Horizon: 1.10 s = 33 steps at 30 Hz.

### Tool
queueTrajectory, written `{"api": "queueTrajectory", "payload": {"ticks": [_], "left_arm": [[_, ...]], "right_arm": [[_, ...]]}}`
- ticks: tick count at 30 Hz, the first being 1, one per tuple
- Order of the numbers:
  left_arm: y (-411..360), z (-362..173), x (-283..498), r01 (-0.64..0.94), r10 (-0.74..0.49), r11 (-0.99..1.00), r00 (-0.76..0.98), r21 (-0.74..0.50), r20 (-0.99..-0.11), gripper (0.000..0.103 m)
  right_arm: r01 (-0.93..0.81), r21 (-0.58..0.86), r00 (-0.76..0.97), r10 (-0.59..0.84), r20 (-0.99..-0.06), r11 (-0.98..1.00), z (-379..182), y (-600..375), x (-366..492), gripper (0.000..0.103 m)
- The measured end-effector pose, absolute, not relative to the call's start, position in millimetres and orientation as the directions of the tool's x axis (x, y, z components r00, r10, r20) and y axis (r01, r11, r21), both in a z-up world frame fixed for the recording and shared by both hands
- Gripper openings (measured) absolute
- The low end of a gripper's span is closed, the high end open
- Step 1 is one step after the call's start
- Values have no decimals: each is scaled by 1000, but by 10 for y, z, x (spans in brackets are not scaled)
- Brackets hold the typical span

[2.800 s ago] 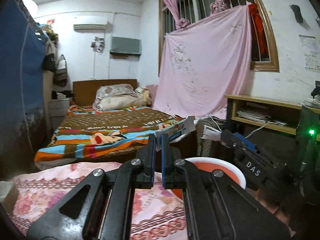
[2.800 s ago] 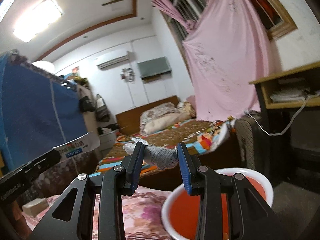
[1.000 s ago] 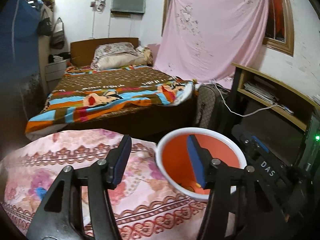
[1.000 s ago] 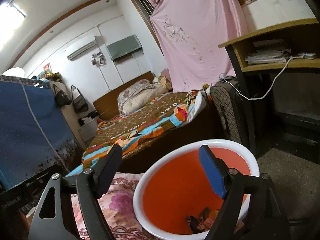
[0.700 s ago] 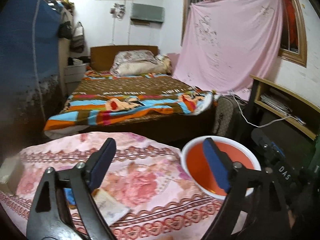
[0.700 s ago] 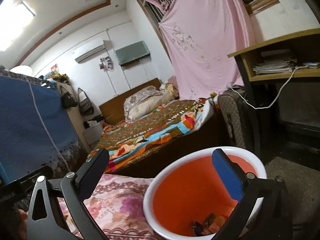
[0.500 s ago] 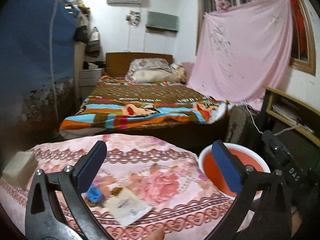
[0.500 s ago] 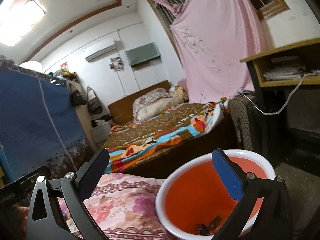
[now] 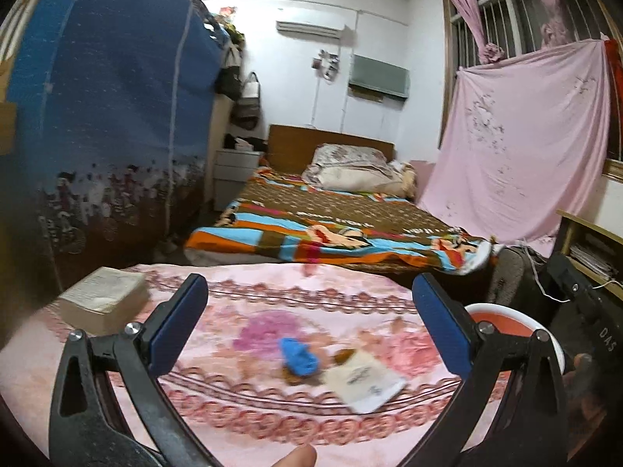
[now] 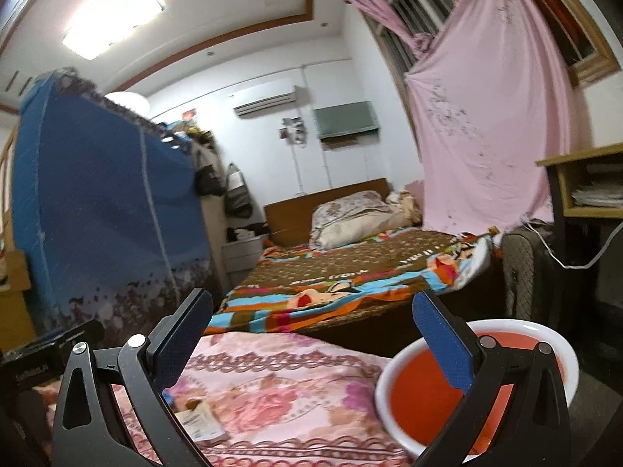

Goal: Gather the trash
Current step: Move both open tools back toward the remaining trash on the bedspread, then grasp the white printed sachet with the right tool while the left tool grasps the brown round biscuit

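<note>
On the pink floral cloth (image 9: 272, 303) beside the red basin (image 9: 545, 334): one crumpled blue scrap (image 9: 298, 354), one white paper packet (image 9: 364, 381), one brown bit, touching; left gripper (image 9: 307, 311) and right gripper (image 10: 311, 330) both spread wide, empty.

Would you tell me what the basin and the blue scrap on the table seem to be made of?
Basin: probably plastic, smooth with a faint sheen, white rim, orange inside. Blue scrap: crumpled, soft-looking, maybe thin plastic or foil wrapping; too blurred to say for certain.
</note>
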<state>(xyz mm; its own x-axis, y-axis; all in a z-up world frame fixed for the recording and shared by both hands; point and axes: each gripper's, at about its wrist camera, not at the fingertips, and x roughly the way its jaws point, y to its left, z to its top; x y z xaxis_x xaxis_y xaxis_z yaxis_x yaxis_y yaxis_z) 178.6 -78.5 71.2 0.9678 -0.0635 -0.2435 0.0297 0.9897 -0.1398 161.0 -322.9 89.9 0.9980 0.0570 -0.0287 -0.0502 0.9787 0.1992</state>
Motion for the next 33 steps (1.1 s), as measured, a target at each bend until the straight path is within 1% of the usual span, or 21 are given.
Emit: {"api": "queueTrajectory", "payload": {"ticks": [5,12,15,20,24,26,27,28,30,32,33], "left_arm": [[-537,708,1670,-6,-14,995,978,-99,-208,92],[-322,656,1597,-13,5,999,982,-45,-188,92],[-278,609,1616,-1,-5,999,979,-32,-202,92],[-207,566,1663,25,-37,998,970,-52,-239,91],[-171,524,1772,47,-69,996,953,-80,-295,89],[-191,476,1858,57,-84,995,934,-86,-348,83],[-197,458,1896,60,-88,994,925,-87,-368,81],[-203,426,1935,64,-94,994,914,-90,-395,76],[-209,372,2021,79,-117,992,887,-102,-447,70],[-219,319,2098,98,-142,988,859,-116,-491,59],[-226,295,2136,108,-156,987,844,-122,-512,57]], "right_arm": [[-121,131,992,124,-18,984,907,-2973,1593,103],[-196,56,977,199,-73,979,846,-2682,1685,103],[-231,34,965,234,-122,972,808,-2593,1760,103],[-281,14,926,275,-260,960,712,-2466,1959,103],[-312,11,882,294,-368,950,614,-2371,2133,103],[-321,6,861,294,-415,947,565,-2327,2213,102],[-323,2,850,291,-439,946,538,-2305,2252,98],[-326,-1,841,290,-457,945,518,-2287,2278,91],[-327,-9,824,280,-493,945,469,-2249,2333,84],[-330,-13,806,274,-524,944,423,-2218,2380,81],[-338,-13,794,278,-541,941,398,-2200,2404,79]]}}
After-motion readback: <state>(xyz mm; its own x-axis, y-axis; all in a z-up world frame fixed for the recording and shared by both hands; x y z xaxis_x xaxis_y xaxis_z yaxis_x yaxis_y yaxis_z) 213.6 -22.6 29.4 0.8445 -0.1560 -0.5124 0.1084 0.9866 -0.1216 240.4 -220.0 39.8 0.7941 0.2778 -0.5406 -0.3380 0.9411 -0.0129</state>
